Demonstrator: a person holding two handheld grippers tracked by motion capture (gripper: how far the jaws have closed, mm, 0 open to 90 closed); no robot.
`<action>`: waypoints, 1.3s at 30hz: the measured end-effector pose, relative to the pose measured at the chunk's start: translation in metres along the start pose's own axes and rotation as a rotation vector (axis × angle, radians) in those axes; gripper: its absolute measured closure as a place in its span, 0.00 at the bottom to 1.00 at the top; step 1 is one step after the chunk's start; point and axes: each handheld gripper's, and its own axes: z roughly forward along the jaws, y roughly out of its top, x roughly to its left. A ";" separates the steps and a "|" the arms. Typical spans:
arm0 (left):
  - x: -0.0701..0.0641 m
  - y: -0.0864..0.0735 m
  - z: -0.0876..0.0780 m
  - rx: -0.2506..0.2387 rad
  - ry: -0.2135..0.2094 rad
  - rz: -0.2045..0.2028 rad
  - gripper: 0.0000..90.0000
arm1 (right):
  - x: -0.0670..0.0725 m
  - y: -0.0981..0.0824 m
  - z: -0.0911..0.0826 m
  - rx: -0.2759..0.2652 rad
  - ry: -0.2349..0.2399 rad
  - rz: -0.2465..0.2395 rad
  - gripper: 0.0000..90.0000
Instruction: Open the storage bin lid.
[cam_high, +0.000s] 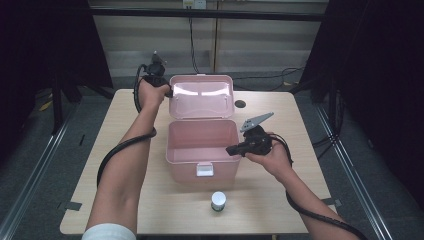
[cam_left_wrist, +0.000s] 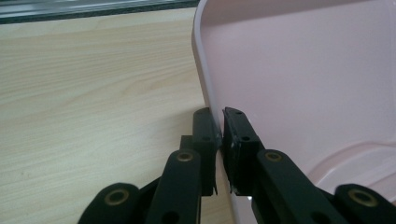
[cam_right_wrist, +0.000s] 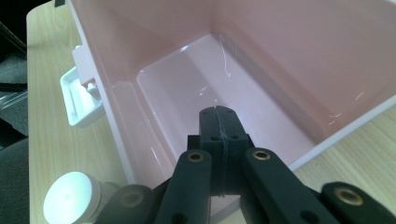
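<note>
A pink plastic box stands open in the middle of the table, its lid tipped up at the back. My left gripper is shut on the lid's left edge; in the left gripper view the jaws pinch the thin pink rim of the lid between them. My right gripper hovers at the box's right rim, shut with nothing in it. In the right gripper view its closed jaws point into the box's bare pink inside.
A small jar with a white cap stands on the wooden table in front of the box, seen too in the right gripper view. The box's white latch hangs on its front wall. A dark round spot lies behind the box.
</note>
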 end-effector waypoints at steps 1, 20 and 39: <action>0.000 0.000 0.001 0.003 0.003 0.005 0.93 | 0.000 0.000 0.000 0.001 0.001 0.000 1.00; 0.004 -0.002 0.011 0.020 0.008 0.006 0.92 | 0.000 0.000 0.000 -0.003 -0.002 -0.001 1.00; 0.007 -0.007 0.022 0.035 0.005 -0.008 0.91 | 0.000 -0.001 0.000 -0.012 0.004 0.001 1.00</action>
